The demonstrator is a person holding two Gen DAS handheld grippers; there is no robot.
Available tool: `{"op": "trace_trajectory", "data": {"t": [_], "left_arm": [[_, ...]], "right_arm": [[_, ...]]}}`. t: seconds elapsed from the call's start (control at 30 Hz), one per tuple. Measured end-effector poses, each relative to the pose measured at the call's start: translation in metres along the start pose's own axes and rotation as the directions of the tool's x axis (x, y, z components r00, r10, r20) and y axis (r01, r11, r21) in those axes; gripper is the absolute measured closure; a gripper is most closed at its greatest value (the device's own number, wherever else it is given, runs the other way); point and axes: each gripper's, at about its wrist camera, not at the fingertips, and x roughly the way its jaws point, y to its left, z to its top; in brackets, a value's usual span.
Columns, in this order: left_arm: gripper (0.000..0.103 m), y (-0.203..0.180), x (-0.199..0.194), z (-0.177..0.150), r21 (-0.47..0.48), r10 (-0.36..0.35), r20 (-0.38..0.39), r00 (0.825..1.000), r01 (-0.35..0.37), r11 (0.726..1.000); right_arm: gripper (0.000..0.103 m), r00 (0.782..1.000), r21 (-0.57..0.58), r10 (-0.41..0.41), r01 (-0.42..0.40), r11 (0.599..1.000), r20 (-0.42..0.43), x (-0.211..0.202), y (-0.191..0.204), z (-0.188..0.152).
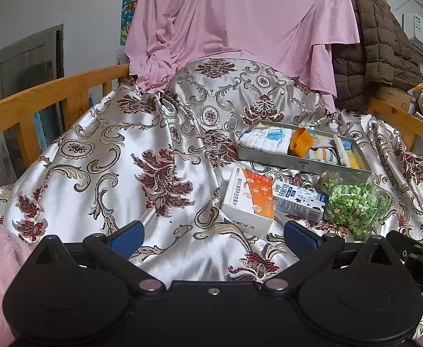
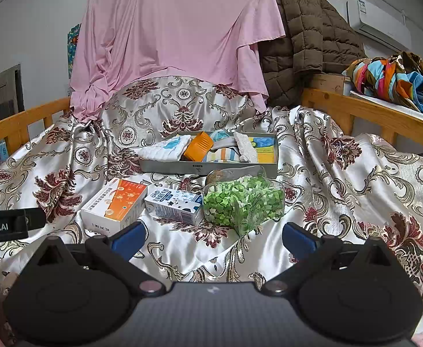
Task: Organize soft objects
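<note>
While resting on the brocade bedspread (image 2: 341, 179), grey tray (image 2: 211, 170) holding white folded cloth (image 2: 165, 150), orange piece (image 2: 199, 146), striped fabric (image 2: 223, 155) and yellow cloth (image 2: 265, 151). Just in front: orange-and-white box (image 2: 114, 206), milk carton (image 2: 174, 205), clear jar (image 2: 244, 202) of green pieces. Left claw (image 1: 213, 238) and right claw (image 2: 213, 238) spread wide, empty, above the bedspread.
</note>
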Motion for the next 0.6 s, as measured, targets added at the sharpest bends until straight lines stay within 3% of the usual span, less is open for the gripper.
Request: {"op": "trace_trajectory", "data": {"t": [0.6], "left_arm": [[0.001,-0.0007,-0.0004,-0.0005,0.006,-0.003,-0.001,1.0,0.003,1.0]], "right_arm": [[0.0,1.0,0.001,0.001,-0.001,1.0,0.0,0.0,-0.0008,0.0002]]}}
